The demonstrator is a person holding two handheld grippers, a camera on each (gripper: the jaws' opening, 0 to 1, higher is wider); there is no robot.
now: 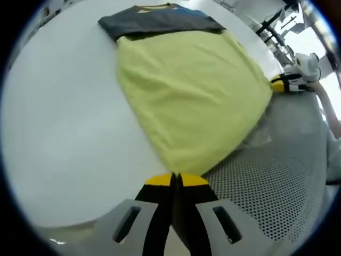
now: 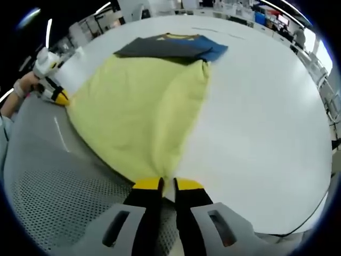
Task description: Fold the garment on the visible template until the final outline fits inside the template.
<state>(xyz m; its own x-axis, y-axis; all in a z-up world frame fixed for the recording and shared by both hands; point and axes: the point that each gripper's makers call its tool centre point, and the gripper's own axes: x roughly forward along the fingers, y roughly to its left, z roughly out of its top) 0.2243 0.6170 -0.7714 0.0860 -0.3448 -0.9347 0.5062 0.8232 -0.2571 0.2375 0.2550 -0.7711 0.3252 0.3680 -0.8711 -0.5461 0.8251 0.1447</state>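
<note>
The yellow garment (image 1: 192, 96) lies smooth across mid-frame on the white counter (image 1: 64, 133); both the left gripper (image 1: 176, 180) and the right gripper (image 2: 168, 184) pinch its near corners.

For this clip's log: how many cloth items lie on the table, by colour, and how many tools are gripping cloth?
Yellow-green garment: 1
Dark grey garment: 1
Blue cloth, partly under the dark grey garment: 1
Tools shut on the yellow-green garment's edge: 2, the left tool and the right tool
Total: 3 cloth items, 2 tools
</note>
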